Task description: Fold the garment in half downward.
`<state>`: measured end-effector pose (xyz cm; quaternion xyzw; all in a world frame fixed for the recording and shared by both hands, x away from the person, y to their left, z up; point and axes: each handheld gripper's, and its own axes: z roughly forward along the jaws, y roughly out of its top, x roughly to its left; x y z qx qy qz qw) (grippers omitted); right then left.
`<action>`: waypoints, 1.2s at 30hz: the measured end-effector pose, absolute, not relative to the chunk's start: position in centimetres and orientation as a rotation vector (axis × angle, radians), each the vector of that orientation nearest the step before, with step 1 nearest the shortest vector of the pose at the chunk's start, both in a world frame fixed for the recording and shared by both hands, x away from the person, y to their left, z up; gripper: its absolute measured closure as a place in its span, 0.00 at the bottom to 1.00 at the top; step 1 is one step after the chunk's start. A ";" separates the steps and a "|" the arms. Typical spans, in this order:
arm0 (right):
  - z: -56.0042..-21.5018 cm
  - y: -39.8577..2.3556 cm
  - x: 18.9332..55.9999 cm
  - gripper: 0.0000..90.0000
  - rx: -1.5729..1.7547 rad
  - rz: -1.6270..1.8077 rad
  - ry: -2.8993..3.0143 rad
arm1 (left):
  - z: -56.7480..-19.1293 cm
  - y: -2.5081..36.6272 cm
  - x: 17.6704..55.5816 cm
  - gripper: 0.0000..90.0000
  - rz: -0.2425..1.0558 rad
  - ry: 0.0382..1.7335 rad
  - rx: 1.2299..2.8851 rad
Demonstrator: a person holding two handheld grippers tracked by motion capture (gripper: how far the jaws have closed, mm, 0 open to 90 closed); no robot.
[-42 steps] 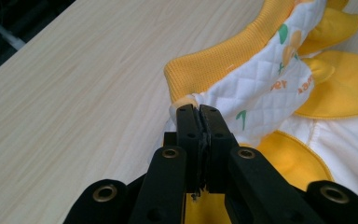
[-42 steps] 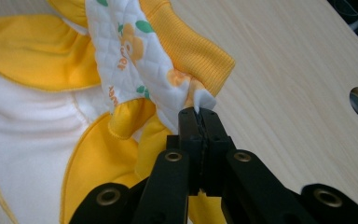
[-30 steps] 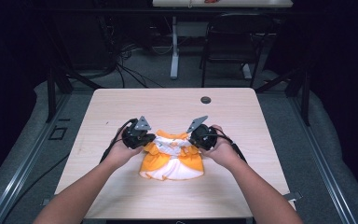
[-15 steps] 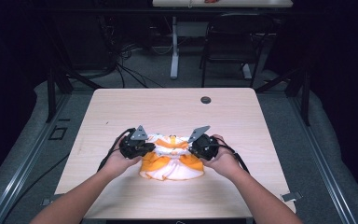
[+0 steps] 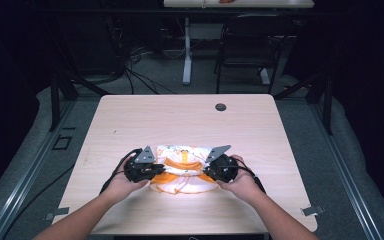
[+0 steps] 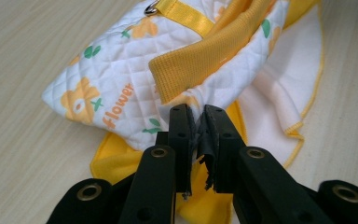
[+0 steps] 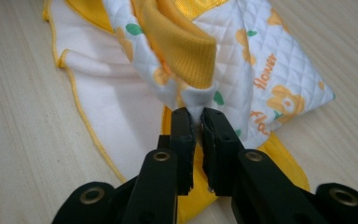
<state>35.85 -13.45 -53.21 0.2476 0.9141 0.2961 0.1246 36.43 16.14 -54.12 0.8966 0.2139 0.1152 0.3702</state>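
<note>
Quilted garment [image 5: 182, 167] lies on the near half of the worktop [image 5: 130, 120], folded over itself, between the 2 hands. Step in hand, judged: setting down a fold and letting go. Left tongs [image 6: 196, 122] and right tongs [image 7: 197, 122] have just been opening; each pair now stands narrowly apart with a pinch of white fabric between the jaws, and it is unclear whether the pads still bite. Next move calls for widening both pairs fully and backing out level, so the fold is not dragged. Material: white diamond-quilted cloth printed with orange flowers, ribbed yellow cuff [image 6: 200, 63], smooth yellow-edged lining [image 7: 102, 88], satin strap with metal ring [image 6: 151, 8]. Soft, limp, slightly puffy.
</note>
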 end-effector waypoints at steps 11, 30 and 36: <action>-52.1 -14.8 35.7 0.80 0.816 0.926 2.600 | -52.2 16.9 36.8 0.81 0.302 0.587 2.248; -51.8 -12.5 39.9 0.68 0.878 0.921 2.600 | -53.1 15.1 40.8 0.62 0.299 0.715 2.258; -52.5 -11.8 38.9 0.66 0.816 0.903 2.661 | -53.1 15.0 39.6 0.58 0.231 0.644 2.269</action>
